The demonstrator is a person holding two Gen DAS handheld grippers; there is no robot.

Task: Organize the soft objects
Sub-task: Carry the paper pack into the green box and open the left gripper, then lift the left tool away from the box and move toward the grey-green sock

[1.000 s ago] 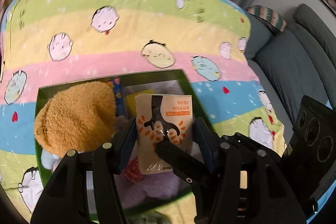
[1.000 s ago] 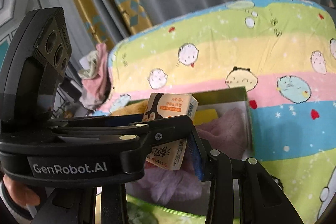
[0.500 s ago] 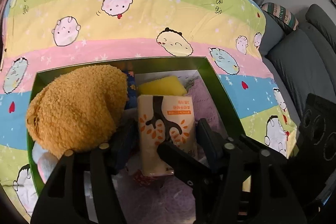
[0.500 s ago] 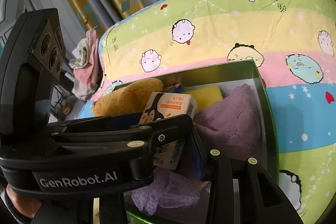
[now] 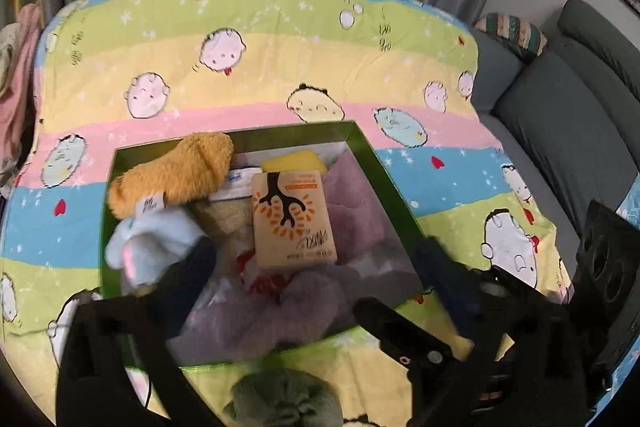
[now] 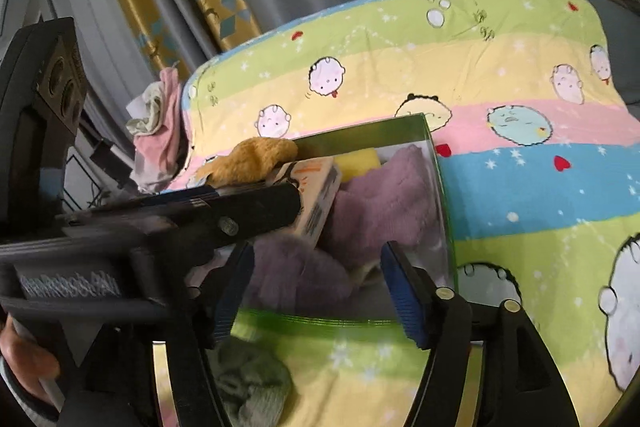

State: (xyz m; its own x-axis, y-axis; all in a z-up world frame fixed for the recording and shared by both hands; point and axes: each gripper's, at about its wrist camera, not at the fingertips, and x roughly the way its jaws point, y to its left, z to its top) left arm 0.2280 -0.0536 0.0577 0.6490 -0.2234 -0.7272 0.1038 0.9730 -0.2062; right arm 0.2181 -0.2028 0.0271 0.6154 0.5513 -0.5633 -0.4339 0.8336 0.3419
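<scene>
Left claw stands wide, its jaws having just been opening, and the tissue pack lies free below and between them, touched by neither finger. Right claw has also just been opening; nothing sits between its blue pads, which hover above the near wall of the green box.

Relative to that box, the pack rests inside, near the middle, flat on top of the purple towel. Also inside are the brown plush against the far-left corner, a yellow sponge by the far wall, and a pale blue plush at the left side. By this showing, most of the sorting is done: at least 5 soft things are already in.

Left over, as far as I can see, is 1 grey-green cloth, bunched on the patterned blanket just outside the box's near wall. Picking it up looks like the next job.
</scene>
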